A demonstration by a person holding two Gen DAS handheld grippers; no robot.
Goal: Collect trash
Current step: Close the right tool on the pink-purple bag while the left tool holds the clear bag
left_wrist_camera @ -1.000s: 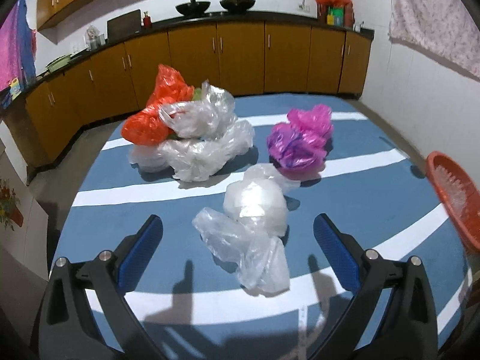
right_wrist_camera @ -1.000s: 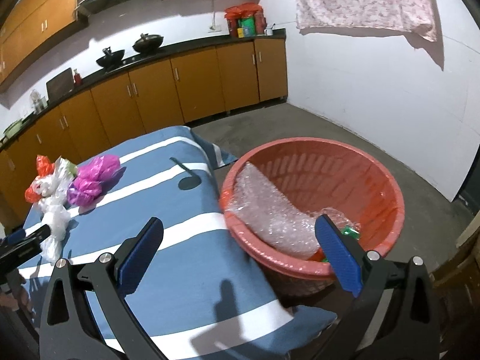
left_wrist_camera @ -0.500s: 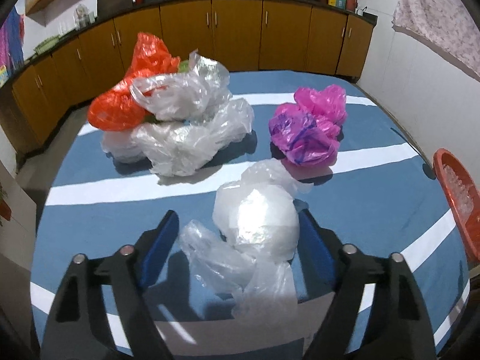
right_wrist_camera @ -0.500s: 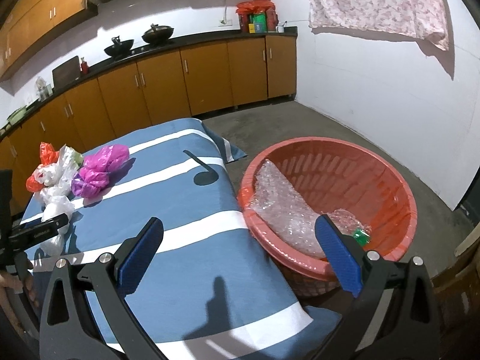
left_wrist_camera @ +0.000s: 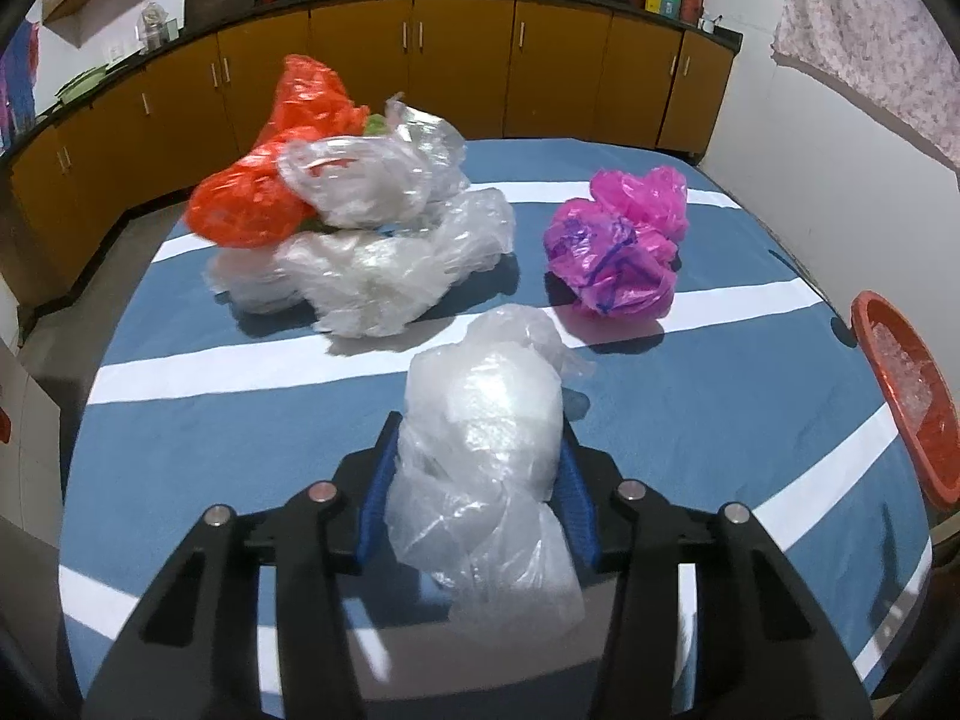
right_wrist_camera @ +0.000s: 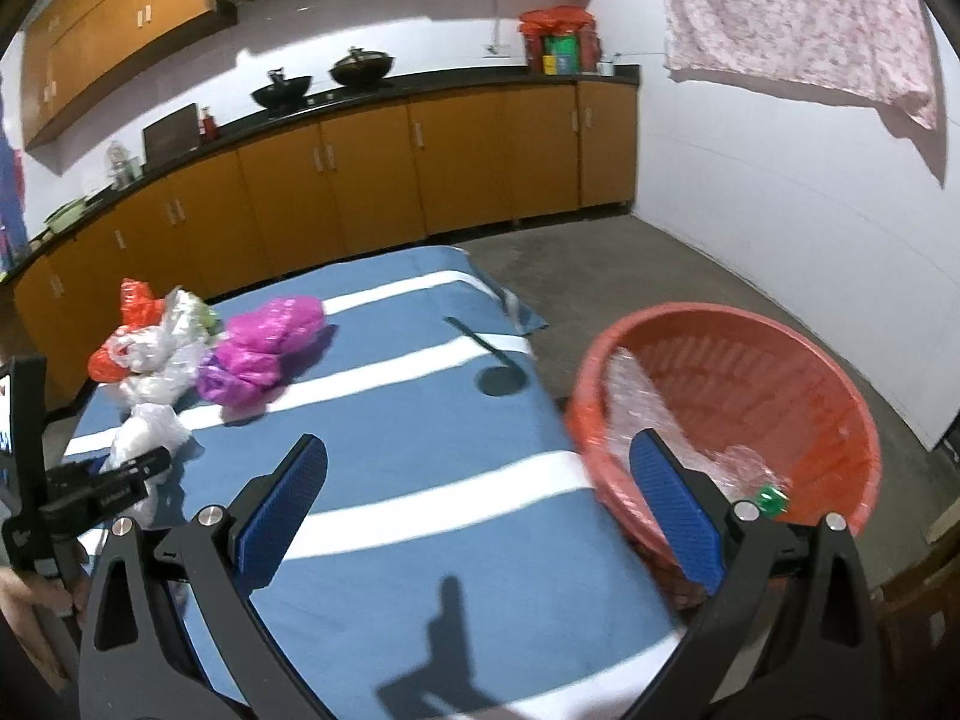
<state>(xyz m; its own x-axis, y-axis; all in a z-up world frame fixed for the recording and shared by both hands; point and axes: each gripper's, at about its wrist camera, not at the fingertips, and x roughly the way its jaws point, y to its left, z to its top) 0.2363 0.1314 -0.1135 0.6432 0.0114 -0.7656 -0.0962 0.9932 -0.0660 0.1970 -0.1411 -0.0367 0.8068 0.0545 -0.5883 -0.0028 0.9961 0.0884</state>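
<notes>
My left gripper (left_wrist_camera: 477,468) is shut on a crumpled clear plastic bag (left_wrist_camera: 486,438) on the blue striped table (left_wrist_camera: 240,420); the bag also shows in the right wrist view (right_wrist_camera: 147,438). Beyond it lie a pile of clear bags (left_wrist_camera: 384,240) with an orange bag (left_wrist_camera: 264,192), and a pink bag (left_wrist_camera: 618,246). My right gripper (right_wrist_camera: 474,498) is open and empty above the table's right edge, next to the red basket (right_wrist_camera: 780,360), which holds bubble wrap (right_wrist_camera: 642,402).
The red basket's rim (left_wrist_camera: 900,390) stands off the table's right side. Orange kitchen cabinets (left_wrist_camera: 420,60) line the back and left. A concrete floor (right_wrist_camera: 600,264) lies beyond the table. A cloth (right_wrist_camera: 798,18) hangs on the right wall.
My left gripper moved forward around the clear bag and closed on it. My right gripper swung left, away from the basket toward the table, still open.
</notes>
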